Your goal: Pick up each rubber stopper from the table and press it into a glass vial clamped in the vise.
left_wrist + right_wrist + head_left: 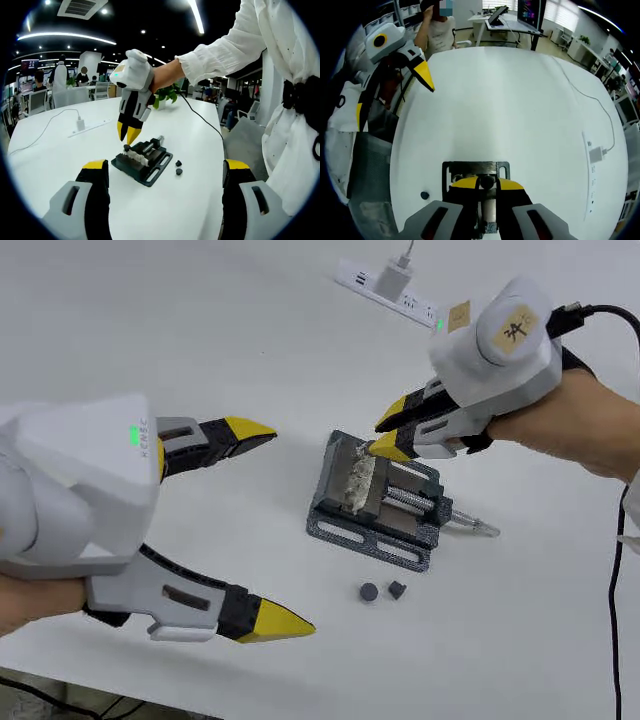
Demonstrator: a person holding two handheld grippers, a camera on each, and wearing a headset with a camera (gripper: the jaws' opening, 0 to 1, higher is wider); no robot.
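Right gripper (375, 438) is over the near end of the vise (345, 530). Its jaws are drawn close, with a narrow gap left between the yellow tips. In the right gripper view a dark stopper (487, 182) sits in that gap. In the left gripper view the same stopper sits on top of the vise, right under the tips. Can't tell if the jaws are pinching it or just touching it.

Vial (356, 480) is clamped between the vise jaws, looks clear and glassy. Little detail visible.

Left gripper (294, 530) is off to the left of the vise, jaws spread wide, nothing between them. Bare table between it and the vise, well apart.

Two loose stoppers (369, 592) (397, 589) lie on the table just in front of the vise, side by side and near each other, not touching it. Vise handle (475, 528) sticks out to the right, above them.

Room to move:
- The vise sits mid-table (200, 320) with open white surface on all sides.
- Power strip (385, 285) with a plugged-in adapter is at the far side, well clear of the vise.
- Black cable (615, 590) from the right gripper hangs down the right side, apart from the stoppers.
- Near table edge shows bottom-left in the head view, below the left gripper.
- In the left gripper view the table's right edge runs beyond the loose stoppers, with the person's white sleeve (225, 50) above it.
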